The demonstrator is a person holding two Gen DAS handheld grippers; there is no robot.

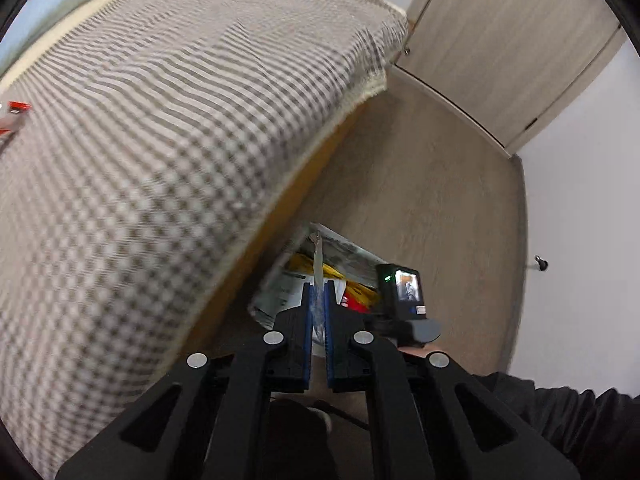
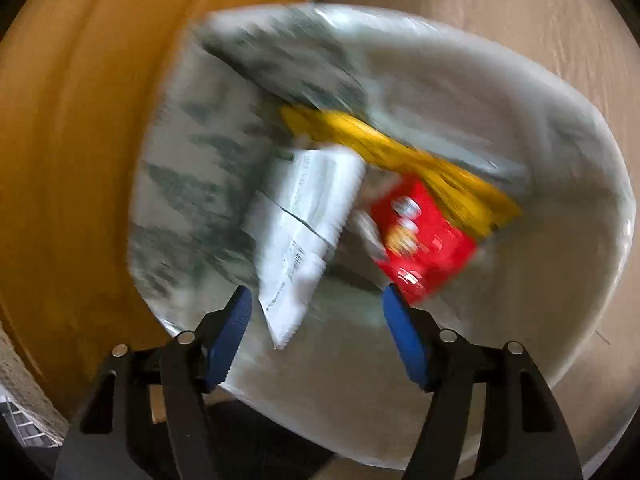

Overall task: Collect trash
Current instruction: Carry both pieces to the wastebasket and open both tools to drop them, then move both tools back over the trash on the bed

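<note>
Blue pads on the right gripper [image 2: 316, 336] are the closest thing in its view, spread wide with nothing pressed between them. Right below, past the fingertips, sits the mouth of the clear trash bag [image 2: 580, 208], and a white printed wrapper [image 2: 304, 220] hangs in the gap just beyond the pads, long side running away from the camera, not touched by either pad as far as I can tell (it's blurry, so don't quote me). Deeper in the bag are a red snack packet [image 2: 424, 236] and a yellow wrapper [image 2: 400, 152].

Over on the other side, the left gripper [image 1: 319, 300] is clamped shut on a thin strip of the bag's plastic rim [image 1: 318, 256], holding the bag up beside the checkered bed [image 1: 180, 120].

So the bit that matters: the bag opening lies straight under the right jaws, and my guess is the white wrapper is dropping in. More trash, something red [image 1: 16, 114], sits on the bed's far left.
</note>
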